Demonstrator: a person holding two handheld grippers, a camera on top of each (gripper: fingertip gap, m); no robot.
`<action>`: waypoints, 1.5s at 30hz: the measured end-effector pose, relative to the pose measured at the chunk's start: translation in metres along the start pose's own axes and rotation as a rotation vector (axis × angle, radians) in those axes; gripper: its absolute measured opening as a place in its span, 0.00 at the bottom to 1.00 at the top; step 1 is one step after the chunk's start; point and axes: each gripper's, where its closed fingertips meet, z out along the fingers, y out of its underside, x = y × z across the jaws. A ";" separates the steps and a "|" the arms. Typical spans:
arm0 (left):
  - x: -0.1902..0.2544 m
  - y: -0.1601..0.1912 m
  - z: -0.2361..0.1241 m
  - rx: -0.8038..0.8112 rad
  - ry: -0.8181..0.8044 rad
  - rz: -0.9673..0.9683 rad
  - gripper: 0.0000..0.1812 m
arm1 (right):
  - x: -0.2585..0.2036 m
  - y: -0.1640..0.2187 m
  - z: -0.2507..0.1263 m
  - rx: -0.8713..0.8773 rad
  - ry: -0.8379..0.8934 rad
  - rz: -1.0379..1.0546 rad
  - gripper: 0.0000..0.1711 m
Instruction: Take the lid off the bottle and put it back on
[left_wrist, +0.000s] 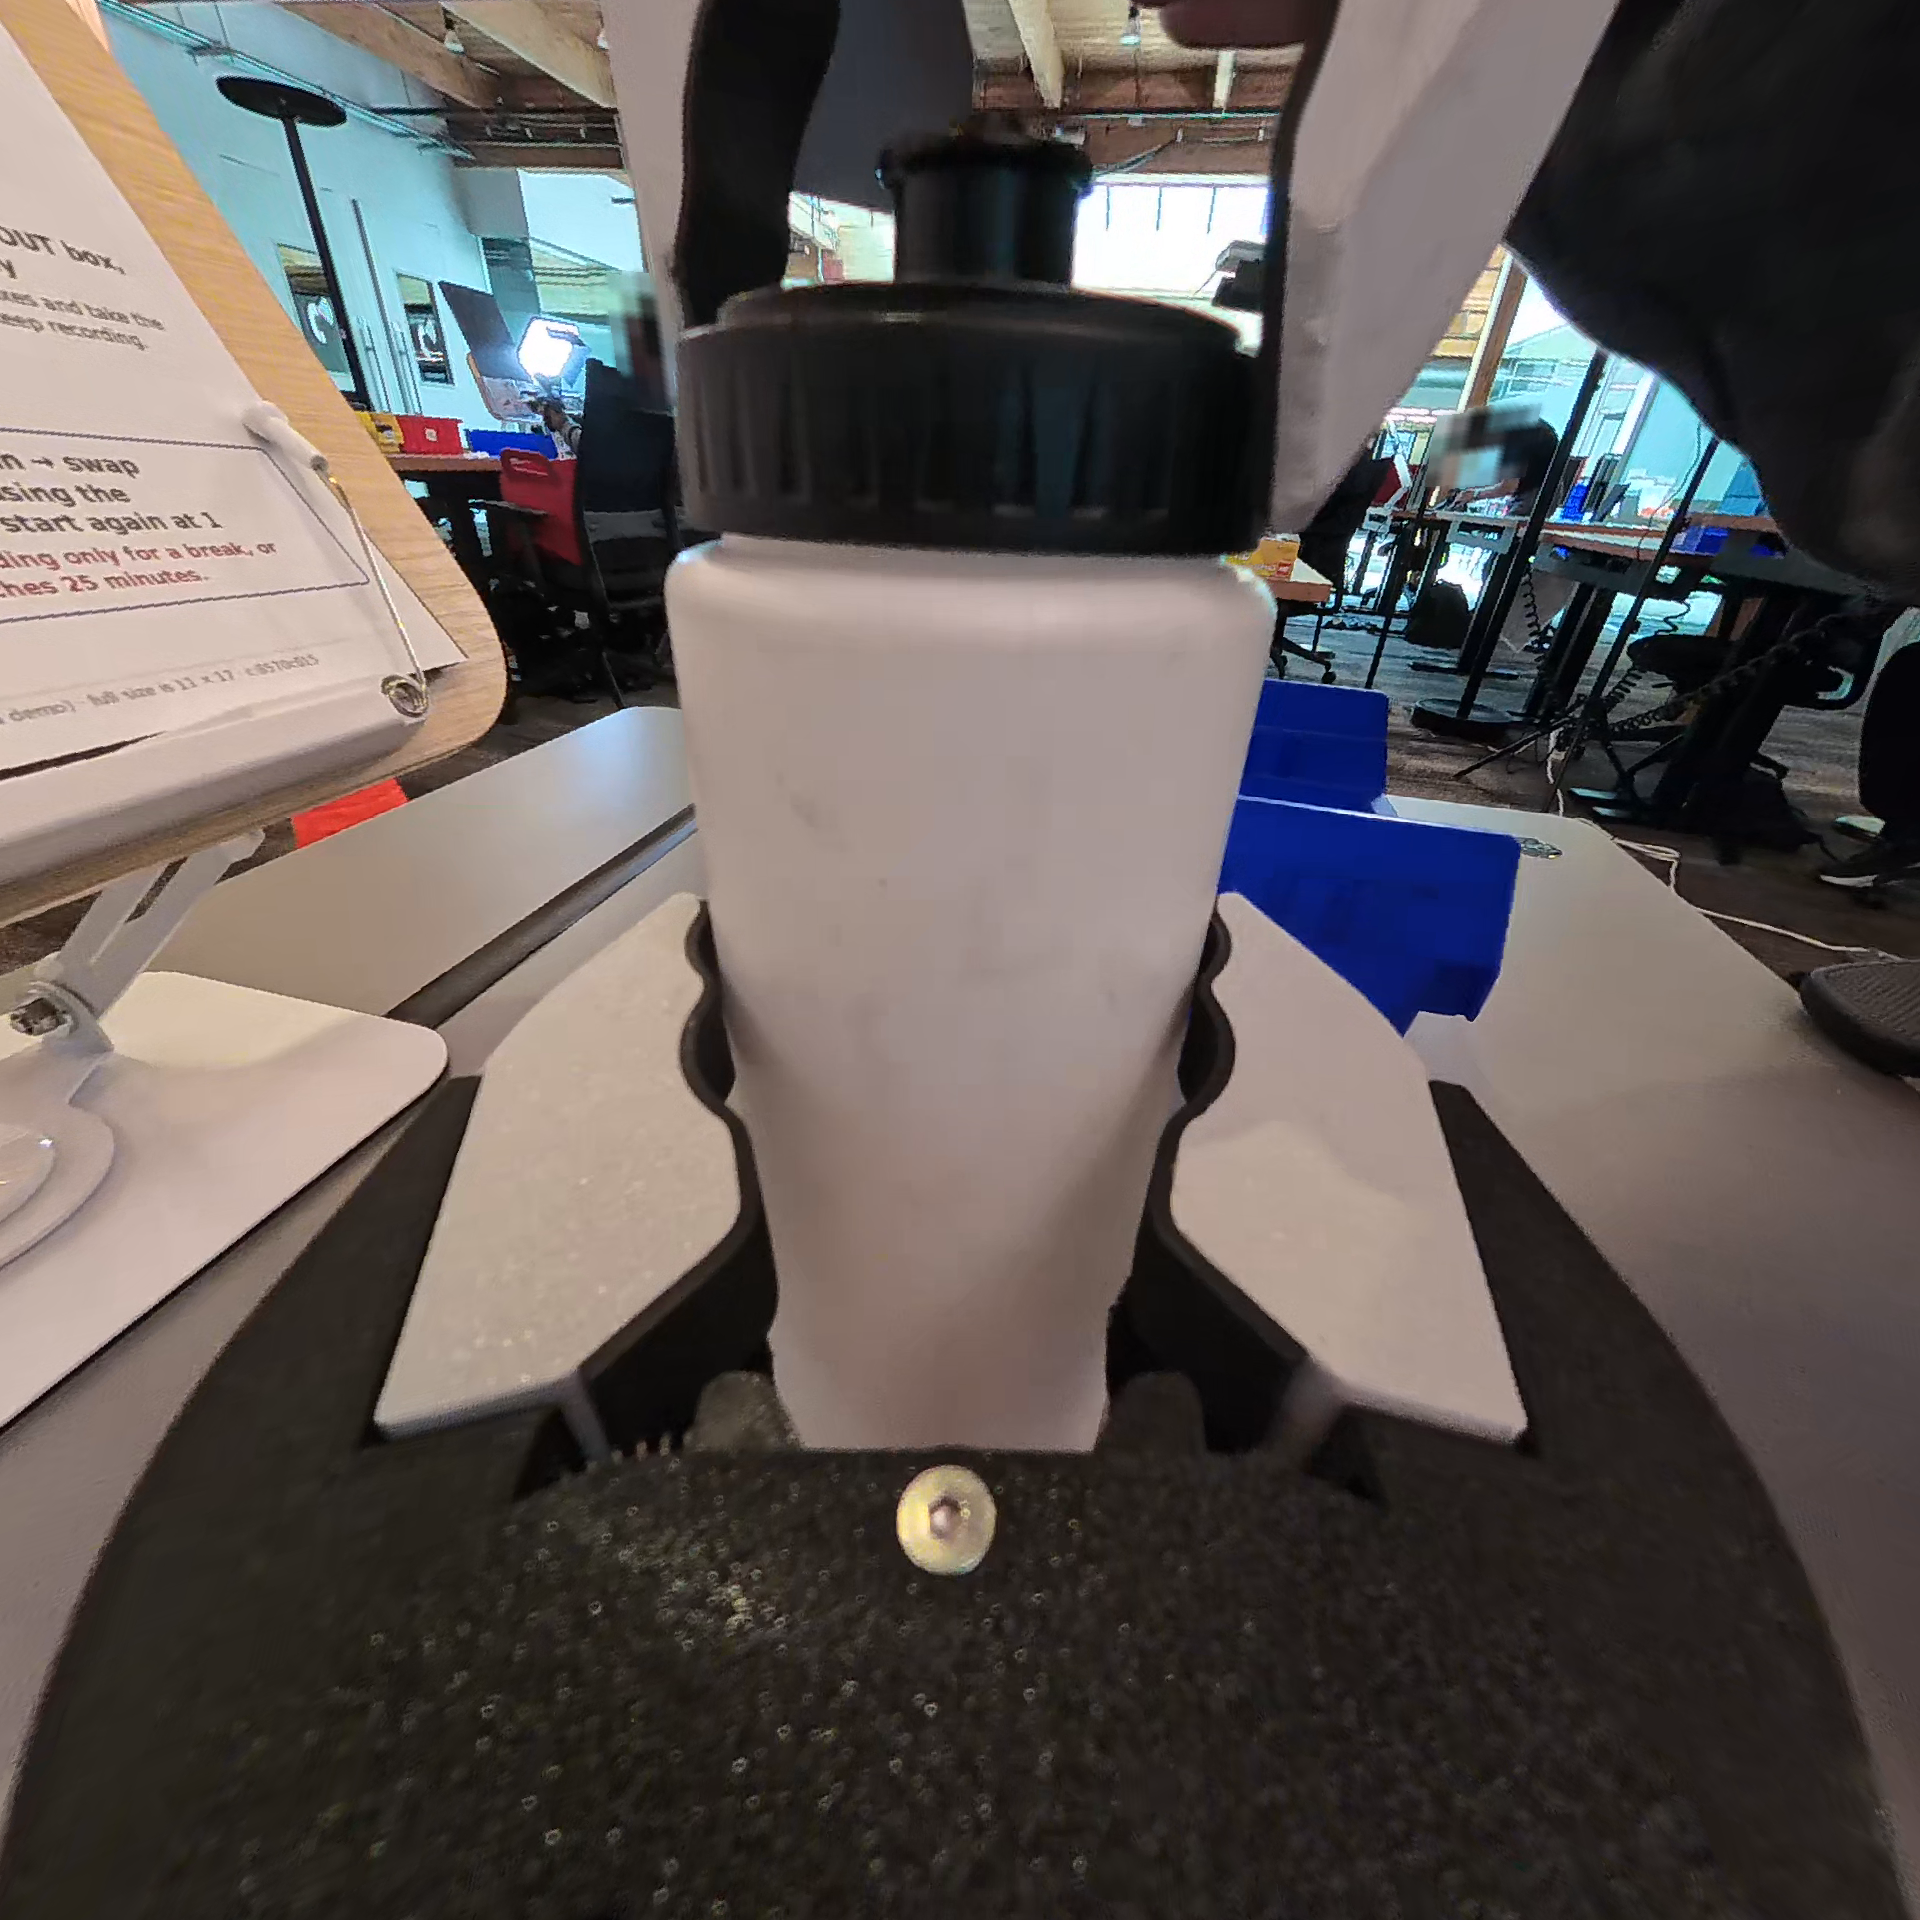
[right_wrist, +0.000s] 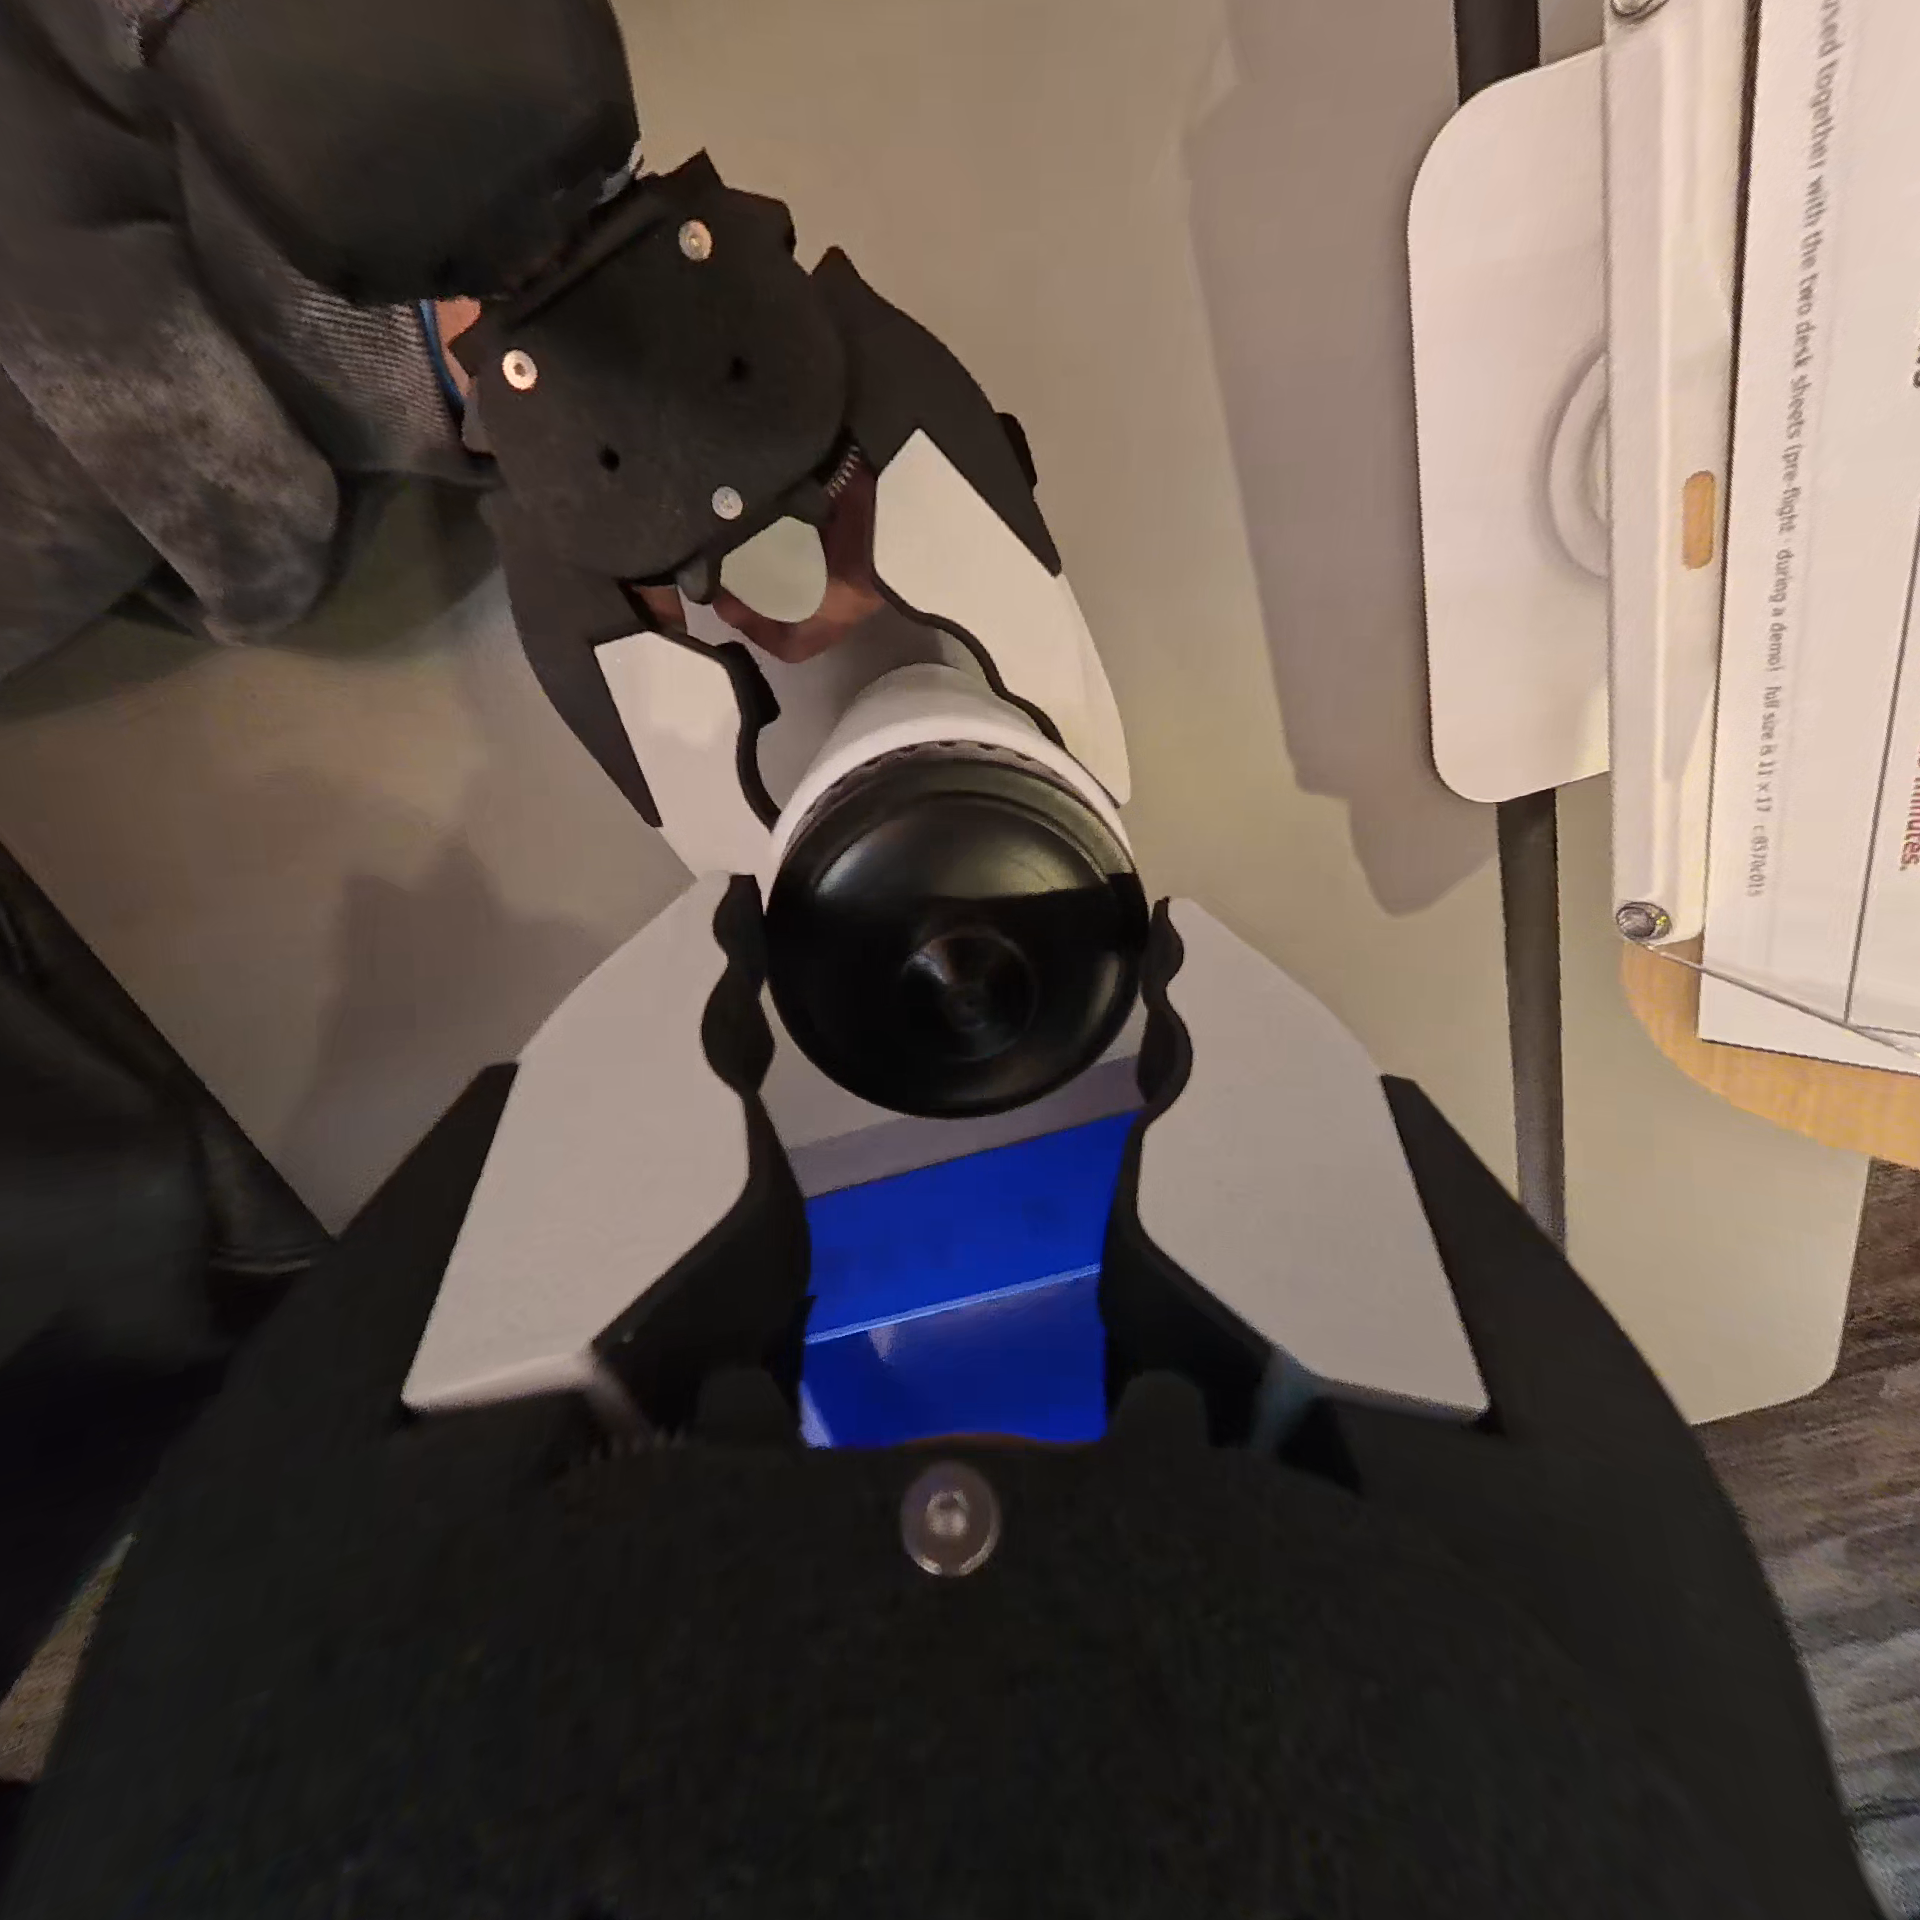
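A white bottle with a black ribbed screw lid and spout stands upright in my left gripper, which is shut on its lower body. My right gripper comes down from above, its fingers flanking the lid. In the right wrist view I look straight down on the lid. The right gripper is shut on its sides. The lid sits on the bottle. The left gripper holds the bottle from the upper left.
A blue bin stands just behind the bottle, and lies below it in the right wrist view. A tilted sign stand with paper sheets stands at the left on the grey table. A dark sleeve is behind the left gripper.
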 end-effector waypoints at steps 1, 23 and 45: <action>-0.001 0.000 0.000 -0.002 -0.002 0.000 0.47 | 0.001 0.000 0.000 -0.002 -0.002 -0.016 0.41; 0.000 0.002 0.003 -0.021 0.019 0.012 0.47 | 0.000 0.007 -0.002 -0.256 0.004 -1.135 0.41; 0.000 0.001 0.001 -0.007 0.030 -0.008 0.47 | -0.004 0.005 -0.028 -0.221 0.589 -1.506 0.62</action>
